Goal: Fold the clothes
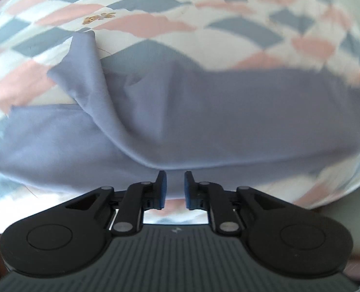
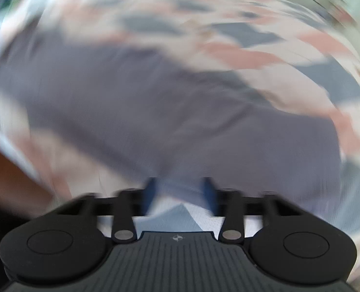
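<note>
The lavender-grey garment [image 1: 180, 112] is lying spread on the checked bedsheet [image 1: 141, 26], a sheet of pink, blue and white diamonds with small bear prints. From where I'm standing it looks only partly folded: one layer is lying over another, and a loose flap [image 1: 82, 73] at the far left is standing up in a peak rather than lying flat. The near edge is sagging in a soft curve, not a crisp crease. I'd judge a first fold is made, with smoothing and at least one more fold left.

The left claw [image 1: 175, 187] is hovering just at the garment's near hem, its blue pads apart with a narrow gap and nothing between them.

The right wrist view is smearing badly with motion. The same garment [image 2: 170, 112] is filling its middle, and the right claw [image 2: 180, 192] is showing a wide gap with sheet visible through it, holding nothing as far as I can tell.
</note>
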`<state>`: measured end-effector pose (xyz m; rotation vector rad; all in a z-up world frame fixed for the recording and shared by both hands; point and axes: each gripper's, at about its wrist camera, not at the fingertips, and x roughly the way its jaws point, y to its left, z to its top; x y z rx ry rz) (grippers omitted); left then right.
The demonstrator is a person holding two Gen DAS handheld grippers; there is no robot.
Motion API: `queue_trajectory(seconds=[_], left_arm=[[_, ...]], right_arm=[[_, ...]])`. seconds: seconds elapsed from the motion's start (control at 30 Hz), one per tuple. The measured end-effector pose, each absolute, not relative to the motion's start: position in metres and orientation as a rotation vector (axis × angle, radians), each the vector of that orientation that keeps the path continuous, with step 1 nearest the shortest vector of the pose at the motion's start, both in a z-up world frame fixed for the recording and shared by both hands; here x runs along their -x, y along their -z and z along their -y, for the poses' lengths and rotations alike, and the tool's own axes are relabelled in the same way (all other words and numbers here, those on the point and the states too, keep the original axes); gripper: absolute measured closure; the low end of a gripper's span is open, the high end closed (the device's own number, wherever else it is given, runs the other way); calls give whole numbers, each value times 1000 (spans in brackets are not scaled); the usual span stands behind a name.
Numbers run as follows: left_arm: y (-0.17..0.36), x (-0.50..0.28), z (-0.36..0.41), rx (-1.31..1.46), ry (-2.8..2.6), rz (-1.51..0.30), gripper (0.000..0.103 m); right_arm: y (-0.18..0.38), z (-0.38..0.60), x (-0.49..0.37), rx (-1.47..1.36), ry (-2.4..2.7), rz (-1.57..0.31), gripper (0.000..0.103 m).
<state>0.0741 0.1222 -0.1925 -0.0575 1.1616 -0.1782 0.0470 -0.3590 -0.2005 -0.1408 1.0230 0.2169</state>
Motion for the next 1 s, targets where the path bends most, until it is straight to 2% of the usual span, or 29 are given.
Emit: queue_trajectory(seconds=[0.13,0.2,0.3,0.5,0.73,0.8,0.83,0.87,0.97,1.0], left_arm=[[183,-72,-107,78,222,-1124,89],[183,-70,-91,-18,273,-1105,89],[188,-62,-65,-228,363,-1079,86],[212,-31,-12,-765,550,-948,79],[252,-17,3,-1128,607,-821,79],[261,-13,2,-1205,615,-785,100],[262,-13,2,-1227,613,-763,100],[261,-11,2,-1245,605,-737,100],[249,-1,-2,-1263,574,-691,101],[243,3,-4,-1260,566,-687,101]], right_arm=[[191,434,-47,-406,94,-950,51],[196,464,-41,-626,210,-889,57],[204,498,-34,-850,326,-795,58],[219,508,-46,-874,376,-795,58],[228,508,-49,-864,381,-803,62],[228,508,-52,-857,385,-813,66],[228,508,-53,-854,388,-815,73],[227,507,-53,-849,388,-817,84],[220,508,-54,-823,381,-820,97],[216,508,-54,-812,376,-816,98]])
